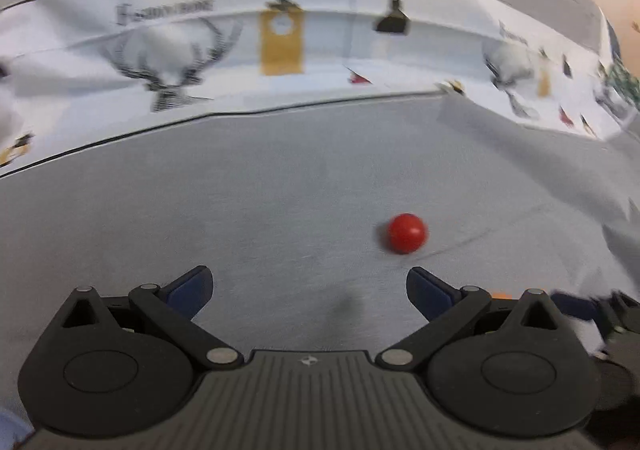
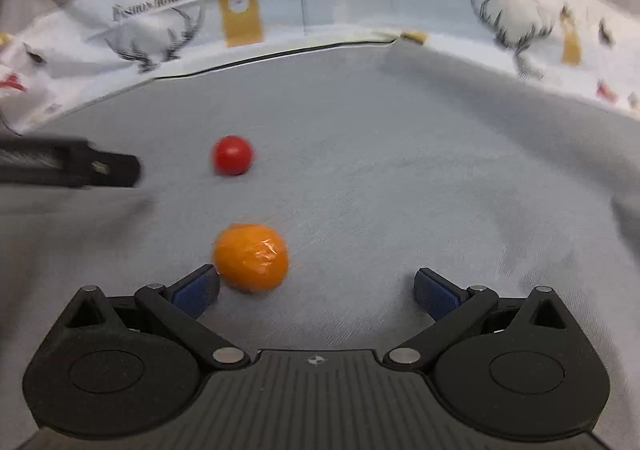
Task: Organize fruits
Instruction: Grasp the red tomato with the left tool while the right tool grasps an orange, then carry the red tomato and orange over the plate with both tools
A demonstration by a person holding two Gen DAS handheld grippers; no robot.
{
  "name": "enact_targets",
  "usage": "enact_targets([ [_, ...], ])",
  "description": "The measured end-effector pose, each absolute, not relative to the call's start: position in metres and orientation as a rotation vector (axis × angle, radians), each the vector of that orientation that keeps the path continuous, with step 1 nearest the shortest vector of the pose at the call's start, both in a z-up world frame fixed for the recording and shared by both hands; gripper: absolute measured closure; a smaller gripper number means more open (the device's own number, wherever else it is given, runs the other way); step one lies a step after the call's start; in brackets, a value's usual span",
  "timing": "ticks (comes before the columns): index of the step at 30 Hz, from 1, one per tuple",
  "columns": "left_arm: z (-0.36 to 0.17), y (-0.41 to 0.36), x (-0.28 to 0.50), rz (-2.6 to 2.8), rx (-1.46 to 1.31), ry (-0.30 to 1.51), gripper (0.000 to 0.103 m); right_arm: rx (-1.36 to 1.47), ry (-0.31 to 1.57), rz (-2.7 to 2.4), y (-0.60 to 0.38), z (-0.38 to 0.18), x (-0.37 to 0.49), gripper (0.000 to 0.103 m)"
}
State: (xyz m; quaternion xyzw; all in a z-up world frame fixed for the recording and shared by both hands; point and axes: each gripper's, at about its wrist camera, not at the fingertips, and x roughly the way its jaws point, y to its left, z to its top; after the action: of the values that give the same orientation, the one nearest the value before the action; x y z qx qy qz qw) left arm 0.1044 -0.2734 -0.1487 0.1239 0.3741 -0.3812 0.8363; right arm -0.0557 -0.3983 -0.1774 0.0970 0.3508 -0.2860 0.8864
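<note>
progress: early, nothing gathered, no bin in view | my left gripper [image 1: 310,292] spread, empty, small red fruit [image 1: 407,232] ahead-right on grey cloth [image 1: 280,189] | my right gripper [image 2: 316,292] spread, orange [image 2: 251,258] beside its left finger [image 2: 198,292], ungrasped

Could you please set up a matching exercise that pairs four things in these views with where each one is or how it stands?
Things
1. red ball
2. orange fruit
3. right claw
4. printed cloth

Places or states
A. runs along the far edge of the grey cloth
B. lies just ahead of the right claw, close to its left finger
C. open, gripping nothing
D. lies farther out on the grey cloth, beyond the orange fruit

Pairs: 1-D, 2-B, 3-C, 4-A
</note>
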Motion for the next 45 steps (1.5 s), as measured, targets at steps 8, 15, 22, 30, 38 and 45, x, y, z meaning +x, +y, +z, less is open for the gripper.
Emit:
enact_targets([
  [8, -0.167, -0.352, 0.102, -0.984, 0.347, 0.838, 0.0, 0.246, 0.679, -0.693, -0.442, -0.185, -0.07, 0.001],
  [15, -0.177, -0.38, 0.113, -1.054, 0.432, 0.805, 0.027, 0.208, 0.697, -0.609, -0.46, -0.181, -0.05, 0.002],
  [22, -0.16, -0.358, 0.109, -1.122, 0.391, 0.831, 0.071, 0.247, 0.704, -0.541, -0.451, -0.166, -0.049, 0.068],
  [30, -0.095, -0.258, 0.064, -1.027, 0.31, 0.862, 0.071, 0.294, 0.643, -0.521, -0.384, -0.106, -0.095, 0.067],
  [38, -0.029, -0.106, 0.035, -0.784, 0.249, 0.885, 0.071, 0.268, 0.63, -0.29, -0.266, -0.047, -0.104, 0.067],
  [45, -0.009, -0.01, 0.031, -0.61, 0.198, 0.884, 0.071, 0.221, 0.668, -0.121, -0.184, -0.033, -0.084, 0.067],
])
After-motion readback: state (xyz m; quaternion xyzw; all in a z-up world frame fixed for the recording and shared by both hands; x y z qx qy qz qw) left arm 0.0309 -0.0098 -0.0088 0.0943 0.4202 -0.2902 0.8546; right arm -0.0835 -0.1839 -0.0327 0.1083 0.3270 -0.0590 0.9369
